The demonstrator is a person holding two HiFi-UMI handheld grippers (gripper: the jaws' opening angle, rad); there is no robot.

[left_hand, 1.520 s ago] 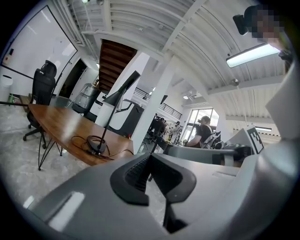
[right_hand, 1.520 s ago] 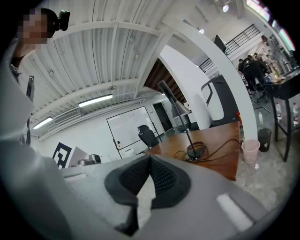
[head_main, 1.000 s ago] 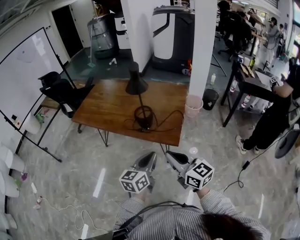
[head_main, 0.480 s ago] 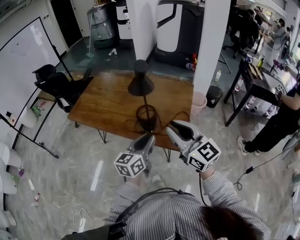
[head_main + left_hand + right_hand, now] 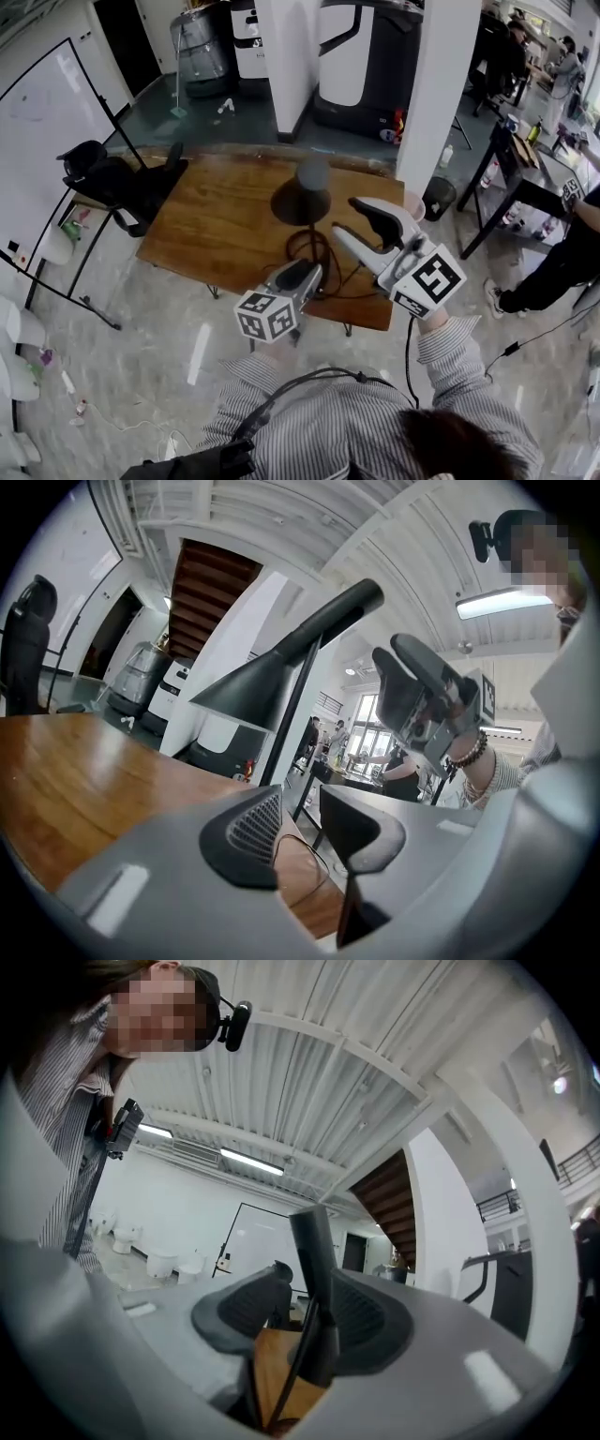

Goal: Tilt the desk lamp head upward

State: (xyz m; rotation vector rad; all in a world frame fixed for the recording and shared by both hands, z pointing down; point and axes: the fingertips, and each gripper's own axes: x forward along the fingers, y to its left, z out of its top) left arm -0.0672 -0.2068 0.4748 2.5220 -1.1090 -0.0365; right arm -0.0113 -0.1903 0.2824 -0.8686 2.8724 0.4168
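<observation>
A black desk lamp stands on the wooden table (image 5: 216, 225); its cone head (image 5: 302, 194) points down over the round base (image 5: 309, 251). My right gripper (image 5: 345, 217) is raised level with the head, just right of it and apart from it. Its jaws are opening; in the right gripper view (image 5: 307, 1279) the lamp's neck (image 5: 314, 1237) shows in the gap, untouched by the pads. My left gripper (image 5: 305, 274) is low at the table's near edge, below the lamp, its jaws opening on nothing (image 5: 300, 827). From there the lamp head (image 5: 281, 672) rises above.
The lamp's black cable (image 5: 352, 281) loops over the table's near right corner. A black office chair (image 5: 112, 183) stands at the table's left end, beside a whiteboard (image 5: 47, 122). A white pillar (image 5: 431, 84), a dark bin (image 5: 436, 197) and a black desk (image 5: 525, 169) are at the right.
I have stepped up to the table. Both grippers moved forward from over the floor to the lamp, the right one rising beside the head. Both sets of jaws went from shut to open.
</observation>
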